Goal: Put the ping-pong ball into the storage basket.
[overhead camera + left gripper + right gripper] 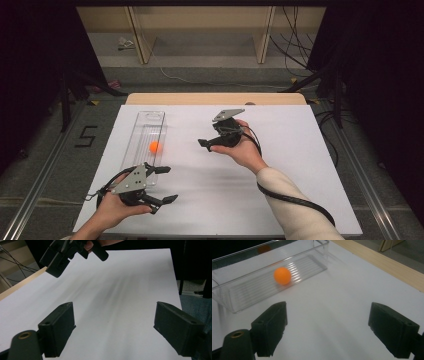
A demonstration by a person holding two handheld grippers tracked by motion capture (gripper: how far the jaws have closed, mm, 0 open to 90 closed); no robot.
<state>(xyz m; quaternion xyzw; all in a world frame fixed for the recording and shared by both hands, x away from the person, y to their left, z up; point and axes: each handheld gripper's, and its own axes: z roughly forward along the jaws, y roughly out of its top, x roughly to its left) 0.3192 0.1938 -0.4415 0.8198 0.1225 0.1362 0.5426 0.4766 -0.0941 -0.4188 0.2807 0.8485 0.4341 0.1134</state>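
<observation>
A small orange ball (154, 146) lies inside a long clear plastic tray (149, 116) on the left part of the white table top (285, 165). My left gripper (168, 184) hovers open just past the tray's near end, its jaws pointing right with nothing between them. My right gripper (207, 136) is held near the table's middle and points left toward the tray. In the right gripper view the ball (282, 275) rests on the tray's ribbed floor (309, 263), well beyond my open right gripper (327, 330). The left gripper view has my left gripper (113, 330) wide open over bare white surface.
The right hand's gripper (62, 255) shows far off at the top of the left gripper view. A wooden strip (215, 98) runs along the table's far edge. Beyond it are floor cables (175, 77) and wooden shelf legs (137, 35). Black stands flank the table.
</observation>
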